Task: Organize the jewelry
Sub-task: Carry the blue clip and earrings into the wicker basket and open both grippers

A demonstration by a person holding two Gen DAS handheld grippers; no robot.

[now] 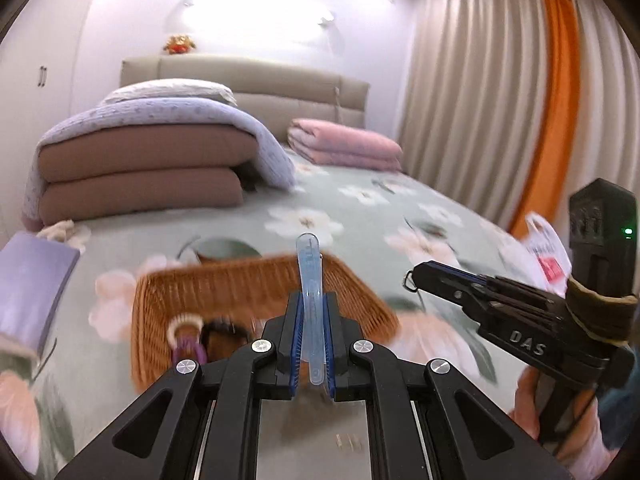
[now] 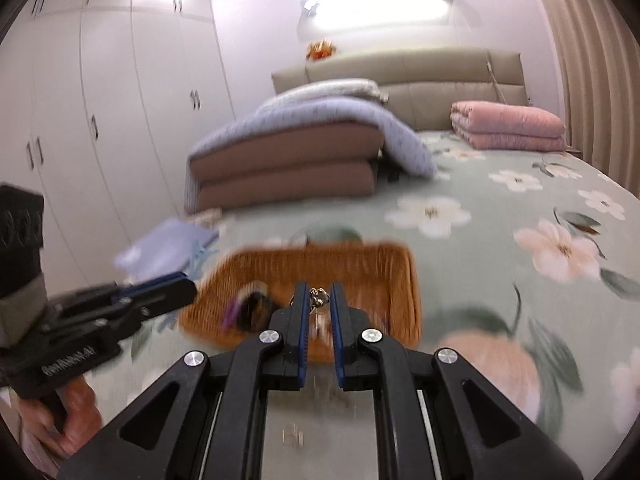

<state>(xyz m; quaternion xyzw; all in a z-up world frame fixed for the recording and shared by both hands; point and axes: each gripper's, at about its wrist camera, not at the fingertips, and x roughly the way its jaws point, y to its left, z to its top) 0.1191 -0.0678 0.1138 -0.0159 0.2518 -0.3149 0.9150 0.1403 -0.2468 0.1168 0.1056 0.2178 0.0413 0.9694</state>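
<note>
My left gripper (image 1: 313, 299) is shut on a long, translucent pale blue hair clip (image 1: 308, 256) that sticks out upward past the pads. It hovers over the near side of a brown wicker basket (image 1: 240, 280) on the flowered bed. My right gripper (image 2: 319, 287) is shut on a small silver metal piece of jewelry (image 2: 318, 296), also above the basket (image 2: 360, 256). In the left wrist view the right gripper (image 1: 414, 278) shows a small metal ring at its tip. A purple beaded hair tie (image 1: 188, 340) and a dark item (image 1: 224, 332) lie in the basket.
A lilac box (image 1: 28, 284) lies left of the basket, and a white bag with a red label (image 1: 548, 248) sits to the right. Folded brown and lilac quilts (image 1: 140, 160) and a pink blanket (image 1: 344, 144) lie toward the headboard. Wardrobe doors (image 2: 100, 120) stand on the left, curtains on the right.
</note>
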